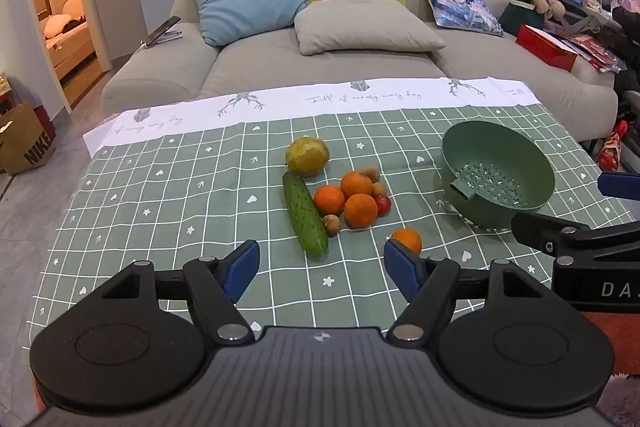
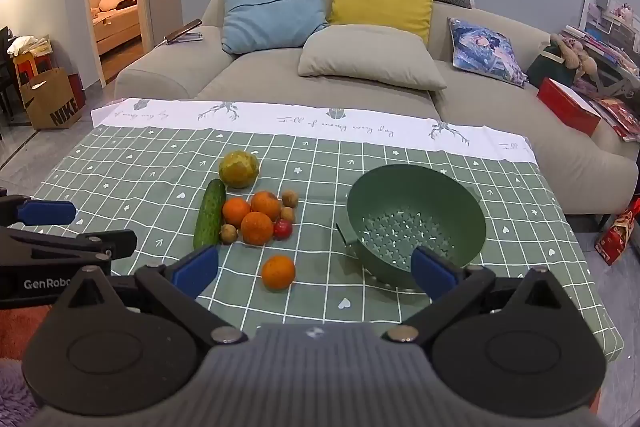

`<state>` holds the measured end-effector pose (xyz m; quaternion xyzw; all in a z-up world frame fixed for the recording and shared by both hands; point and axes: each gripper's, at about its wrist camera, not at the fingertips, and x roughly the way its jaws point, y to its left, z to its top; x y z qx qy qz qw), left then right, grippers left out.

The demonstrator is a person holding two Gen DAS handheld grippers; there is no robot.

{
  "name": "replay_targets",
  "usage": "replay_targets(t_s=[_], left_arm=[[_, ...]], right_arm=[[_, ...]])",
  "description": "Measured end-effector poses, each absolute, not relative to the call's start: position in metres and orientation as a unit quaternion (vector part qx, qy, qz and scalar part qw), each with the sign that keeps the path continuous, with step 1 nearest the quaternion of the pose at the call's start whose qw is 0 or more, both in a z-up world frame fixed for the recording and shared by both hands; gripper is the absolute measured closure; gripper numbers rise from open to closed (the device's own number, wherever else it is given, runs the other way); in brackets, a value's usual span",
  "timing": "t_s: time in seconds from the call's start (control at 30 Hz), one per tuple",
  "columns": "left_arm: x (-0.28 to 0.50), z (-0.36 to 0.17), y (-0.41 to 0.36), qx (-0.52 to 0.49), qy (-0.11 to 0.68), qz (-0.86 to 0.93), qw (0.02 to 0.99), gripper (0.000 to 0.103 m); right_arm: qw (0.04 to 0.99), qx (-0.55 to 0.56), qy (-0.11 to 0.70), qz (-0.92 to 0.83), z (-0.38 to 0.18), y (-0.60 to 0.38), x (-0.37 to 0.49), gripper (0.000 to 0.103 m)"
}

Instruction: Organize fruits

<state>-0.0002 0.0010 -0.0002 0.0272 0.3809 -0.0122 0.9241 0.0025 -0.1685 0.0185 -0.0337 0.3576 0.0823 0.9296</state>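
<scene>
A cluster of fruit lies mid-table: a yellow-green pear-like fruit [image 1: 307, 156] [image 2: 239, 169], a cucumber [image 1: 305, 215] [image 2: 209, 213], three oranges [image 1: 356, 199] [image 2: 256, 217], small brown fruits and a small red one [image 2: 283, 229]. A lone orange [image 1: 407, 240] [image 2: 278, 272] lies nearer. An empty green colander [image 1: 498, 174] [image 2: 416, 223] stands to the right. My left gripper [image 1: 322, 269] is open and empty, short of the cucumber. My right gripper [image 2: 316, 271] is open and empty, with the lone orange between its fingers' line of sight.
The table has a green checked cloth [image 1: 180, 195] [image 2: 120, 171]. A grey sofa [image 1: 320, 63] with cushions stands behind it. A red box [image 1: 546, 47] and clutter lie at the right. A paper bag [image 2: 50, 99] stands on the floor at left.
</scene>
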Motion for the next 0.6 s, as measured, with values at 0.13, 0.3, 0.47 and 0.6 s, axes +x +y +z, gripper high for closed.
replay_targets(t_s=[0.13,0.3,0.47,0.6], left_arm=[[0.0017,0.0003,0.0075,0.012,0.39,-0.021,0.921,0.022],[0.0017,-0.0024,-0.0004,0.025,0.392,-0.012,0.92,0.022],[0.0032,-0.0033,0.0005,0.026,0.397,-0.012,0.918,0.022],[0.0032,-0.0045,0.0019,0.023,0.4,-0.014,0.916,0.022]], right_arm=[[0.929,-0.034,0.36,0.082,0.0196,-0.168,0.0043,0.005],[0.928,-0.034,0.362,0.084,0.0168,-0.1684,0.0032,0.005],[0.924,-0.031,0.373,0.083,0.0162,-0.1686,0.006,0.005],[0.921,-0.027,0.38,0.081,0.014,-0.1694,0.0083,0.005]])
